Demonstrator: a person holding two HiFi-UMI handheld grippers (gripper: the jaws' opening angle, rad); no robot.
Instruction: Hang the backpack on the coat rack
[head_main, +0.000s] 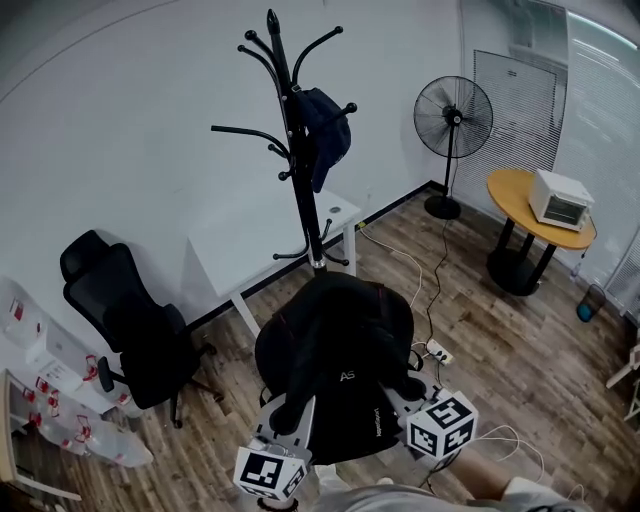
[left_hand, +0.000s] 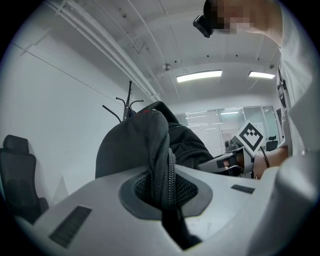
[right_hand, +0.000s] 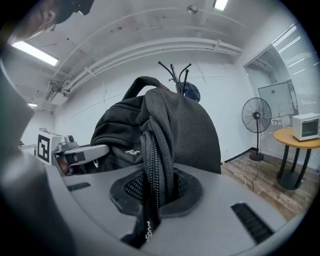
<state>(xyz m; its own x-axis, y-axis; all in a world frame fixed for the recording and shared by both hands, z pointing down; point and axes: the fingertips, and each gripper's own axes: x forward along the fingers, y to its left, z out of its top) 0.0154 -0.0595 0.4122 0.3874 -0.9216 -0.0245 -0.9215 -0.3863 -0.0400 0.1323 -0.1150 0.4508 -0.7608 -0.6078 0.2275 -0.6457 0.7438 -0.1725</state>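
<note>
A black backpack (head_main: 335, 350) hangs in the air between my two grippers, in front of the black coat rack (head_main: 300, 190). My left gripper (head_main: 290, 420) is shut on one mesh shoulder strap (left_hand: 162, 165). My right gripper (head_main: 405, 400) is shut on the other strap (right_hand: 155, 170). The backpack's bulk (left_hand: 135, 145) fills the middle of the left gripper view, with the rack's hooks (left_hand: 127, 105) just above it. In the right gripper view the backpack (right_hand: 165, 130) sits below the rack's top hooks (right_hand: 175, 72). A dark cap or bag (head_main: 322, 130) hangs on the rack's right side.
A white desk (head_main: 270, 240) stands behind the rack. A black office chair (head_main: 130, 320) is at the left, with white shelving (head_main: 40, 390) beside it. A standing fan (head_main: 452, 120), a round yellow table (head_main: 535, 215) with a white appliance (head_main: 558, 197), and floor cables (head_main: 430, 300) lie to the right.
</note>
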